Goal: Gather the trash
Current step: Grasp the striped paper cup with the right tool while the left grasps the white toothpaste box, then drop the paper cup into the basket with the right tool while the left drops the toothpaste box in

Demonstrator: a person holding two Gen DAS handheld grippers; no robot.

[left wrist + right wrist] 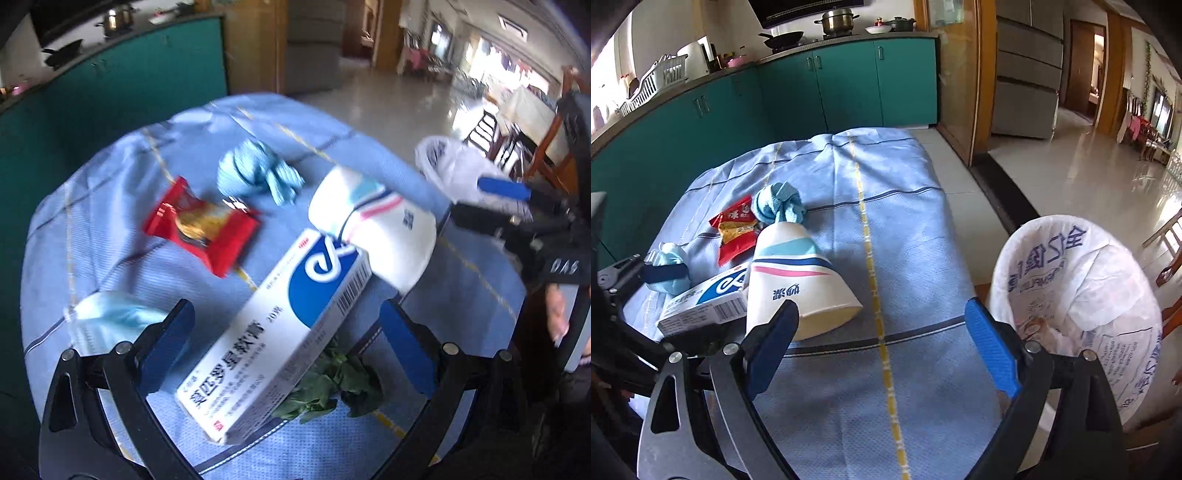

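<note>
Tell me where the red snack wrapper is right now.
The crinkled red snack wrapper lies on the blue tablecloth, left of the white paper cup, beside the knotted blue cloth.

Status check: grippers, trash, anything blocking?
Left gripper open around ointment box, not closed. Right gripper open, empty, beside bag-lined bin. Paper cup touching box; wrapper, mask remain.

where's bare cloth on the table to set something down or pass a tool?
Free: the blue checked tablecloth right of the white paper cup, along the yellow stripe up to the white-lined trash bin; also the far end. Crowded: the left, with white-and-blue medicine box, red snack wrapper, knotted blue rag.
</note>
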